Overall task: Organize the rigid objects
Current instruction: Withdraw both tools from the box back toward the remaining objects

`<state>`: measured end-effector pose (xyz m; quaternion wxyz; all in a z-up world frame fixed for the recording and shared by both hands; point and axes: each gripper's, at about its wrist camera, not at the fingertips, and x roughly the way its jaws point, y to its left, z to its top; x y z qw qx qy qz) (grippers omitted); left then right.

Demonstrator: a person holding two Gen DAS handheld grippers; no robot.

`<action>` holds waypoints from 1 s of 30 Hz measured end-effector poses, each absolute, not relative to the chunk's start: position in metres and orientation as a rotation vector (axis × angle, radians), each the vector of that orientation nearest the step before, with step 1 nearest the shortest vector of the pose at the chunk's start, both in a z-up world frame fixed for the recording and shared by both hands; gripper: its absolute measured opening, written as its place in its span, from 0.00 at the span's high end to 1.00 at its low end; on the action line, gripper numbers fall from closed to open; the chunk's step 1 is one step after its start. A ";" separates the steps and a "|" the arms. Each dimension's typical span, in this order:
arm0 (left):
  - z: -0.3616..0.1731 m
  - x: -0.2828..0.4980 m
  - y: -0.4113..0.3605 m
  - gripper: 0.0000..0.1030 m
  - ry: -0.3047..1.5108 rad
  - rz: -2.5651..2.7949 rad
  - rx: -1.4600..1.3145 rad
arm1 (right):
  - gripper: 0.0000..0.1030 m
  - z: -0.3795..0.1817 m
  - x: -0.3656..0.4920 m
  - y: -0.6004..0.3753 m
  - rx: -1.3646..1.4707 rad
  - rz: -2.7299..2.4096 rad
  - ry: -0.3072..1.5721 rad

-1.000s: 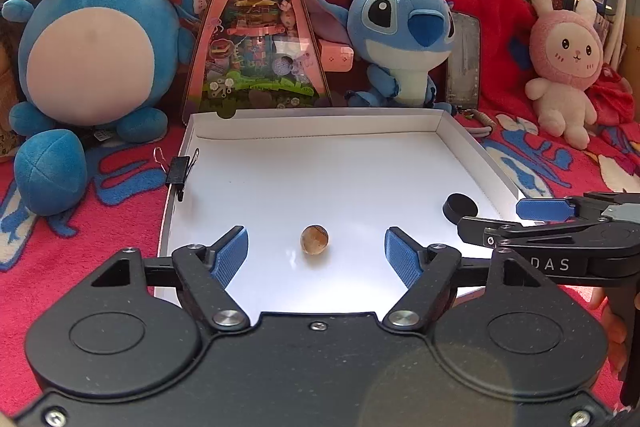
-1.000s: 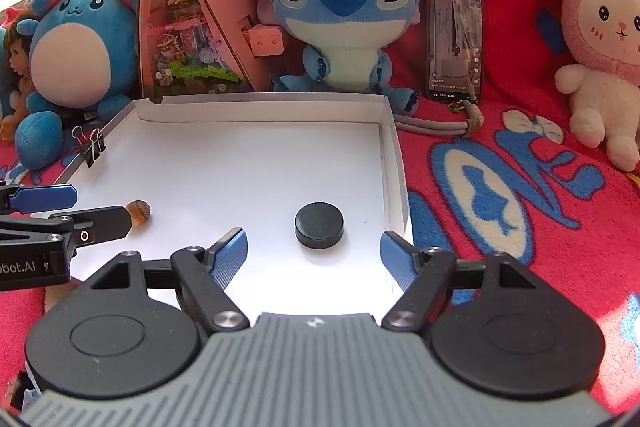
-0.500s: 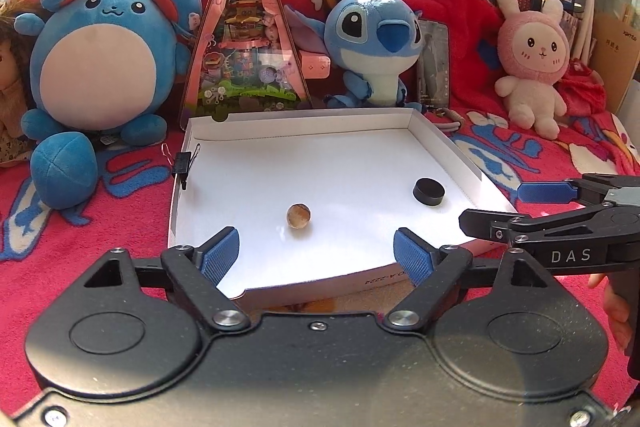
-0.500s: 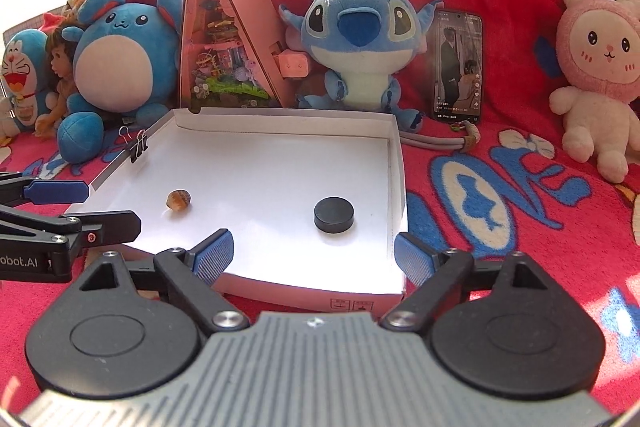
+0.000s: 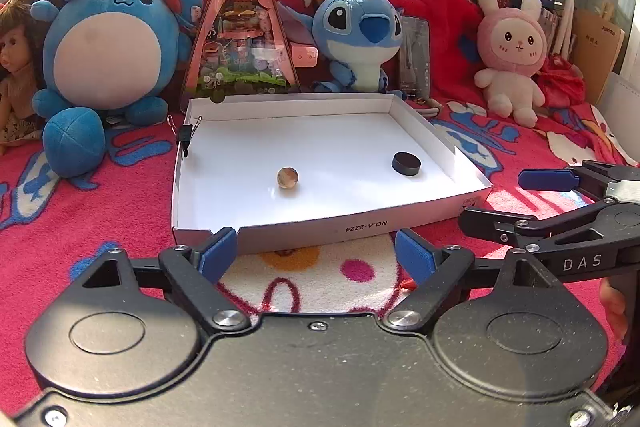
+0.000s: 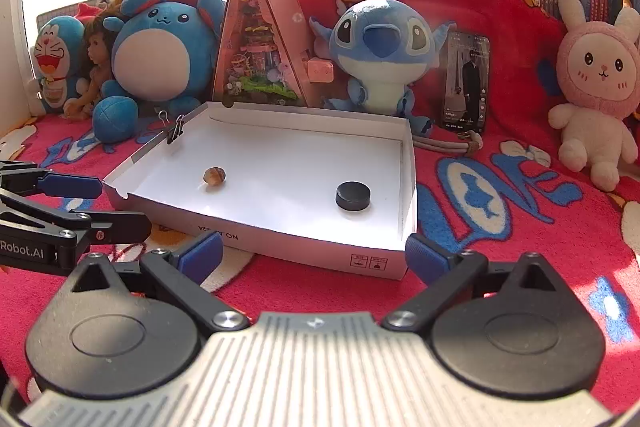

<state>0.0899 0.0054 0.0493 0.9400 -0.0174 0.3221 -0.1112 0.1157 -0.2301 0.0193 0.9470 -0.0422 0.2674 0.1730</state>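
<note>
A shallow white cardboard box [image 5: 352, 225] [image 6: 304, 249] lies on the red blanket. Inside it lie a brown marble [image 5: 287, 177] [image 6: 215, 175] at the left and a black round puck [image 5: 406, 163] [image 6: 353, 195] at the right. My left gripper [image 5: 316, 257] is open and empty, in front of the box's near wall. My right gripper [image 6: 314, 257] is open and empty, also in front of the near wall. Each gripper shows in the other's view: the right one [image 5: 560, 203] at the right edge, the left one [image 6: 68, 205] at the left edge.
A black binder clip [image 5: 186, 135] [image 6: 176, 133] grips the box's left wall. Plush toys stand behind the box: a round blue one [image 5: 108, 59], Stitch [image 5: 360, 35], a pink rabbit [image 5: 512, 59]. A triangular toy case [image 5: 242, 35] and a phone [image 6: 466, 79] lean there too.
Both grippers have pulled back from over the box to in front of its near wall and stay open. The marble and puck have not moved.
</note>
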 end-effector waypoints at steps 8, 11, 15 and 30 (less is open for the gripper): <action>0.041 0.068 0.009 0.17 0.672 -0.222 -0.028 | 0.01 0.014 0.093 -0.230 -0.095 0.375 0.540; 0.039 0.061 0.012 0.17 0.678 -0.216 -0.030 | 0.00 0.011 0.087 -0.232 -0.091 0.377 0.548; 0.036 0.050 0.017 0.17 0.677 -0.209 -0.035 | 0.00 0.006 0.079 -0.234 -0.082 0.376 0.558; 0.026 0.011 0.024 0.29 0.747 -0.251 -0.031 | 0.00 -0.011 0.051 -0.235 -0.099 0.375 0.589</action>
